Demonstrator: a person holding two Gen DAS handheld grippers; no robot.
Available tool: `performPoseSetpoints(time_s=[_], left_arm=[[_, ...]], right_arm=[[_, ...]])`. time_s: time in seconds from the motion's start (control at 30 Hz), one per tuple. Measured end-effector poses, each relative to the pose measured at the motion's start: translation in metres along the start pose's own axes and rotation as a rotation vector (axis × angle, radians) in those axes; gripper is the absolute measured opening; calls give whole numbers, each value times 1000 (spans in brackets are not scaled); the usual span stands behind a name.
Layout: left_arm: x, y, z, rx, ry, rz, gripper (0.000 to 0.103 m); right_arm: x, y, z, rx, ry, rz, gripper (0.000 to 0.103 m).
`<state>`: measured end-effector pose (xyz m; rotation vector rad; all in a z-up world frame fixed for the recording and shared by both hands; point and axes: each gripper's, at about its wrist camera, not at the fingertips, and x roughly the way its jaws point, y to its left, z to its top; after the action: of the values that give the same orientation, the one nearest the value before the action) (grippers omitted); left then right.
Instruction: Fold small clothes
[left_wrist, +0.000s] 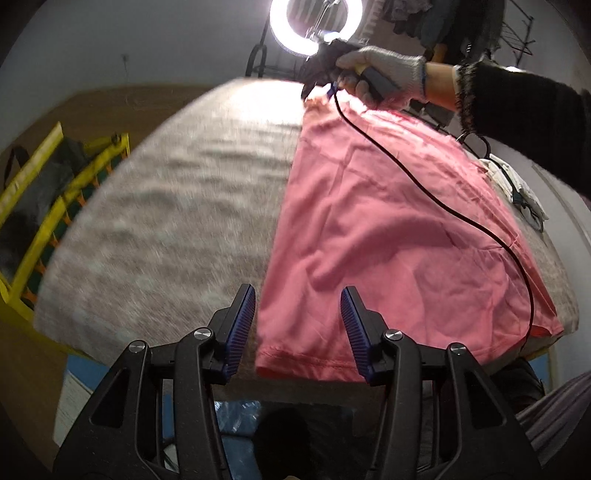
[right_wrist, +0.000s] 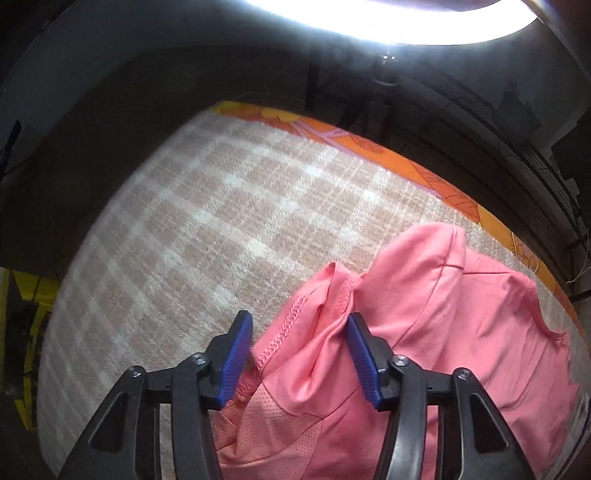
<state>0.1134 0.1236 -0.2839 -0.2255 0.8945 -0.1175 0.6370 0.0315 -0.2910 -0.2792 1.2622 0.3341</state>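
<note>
**Operator and handheld grippers: appearance**

Left gripper (left_wrist: 297, 328) and right gripper (right_wrist: 299, 354): black plastic arms with triangular cut-outs, silver screws, and ribbed blue pads (left_wrist: 242, 325). Right hand (left_wrist: 384, 72): white knit glove with blue cuff trim, bare wrist, and frayed black sleeve (left_wrist: 524, 114). Thin black cable (left_wrist: 424, 188).
</note>
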Motion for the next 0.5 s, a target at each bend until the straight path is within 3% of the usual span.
performPoseSetpoints(time_s=[0.13, 0.2, 0.27, 0.4, 0.47, 0.5], left_arm=[[0, -1, -1, -13, -11, 38, 49], [-10, 2, -1, -45, -43, 61, 51], [-14, 8, 0, -80, -47, 64, 65], [-1, 8, -4, -53, 20, 119, 66], [-2, 4, -5, -31, 12, 134, 60], [-3, 2, -5, -25, 11, 130, 44]], right_arm=[[-2, 2, -6, -14, -24, -30, 29], [-3, -1, -8, -4, -25, -24, 29], [-2, -3, -11, 1, -28, -15, 27], [-1, -2, -17, -17, -57, -42, 18], [-2, -2, -20, -18, -69, -47, 8], [-3, -3, -20, -16, -72, -45, 7]])
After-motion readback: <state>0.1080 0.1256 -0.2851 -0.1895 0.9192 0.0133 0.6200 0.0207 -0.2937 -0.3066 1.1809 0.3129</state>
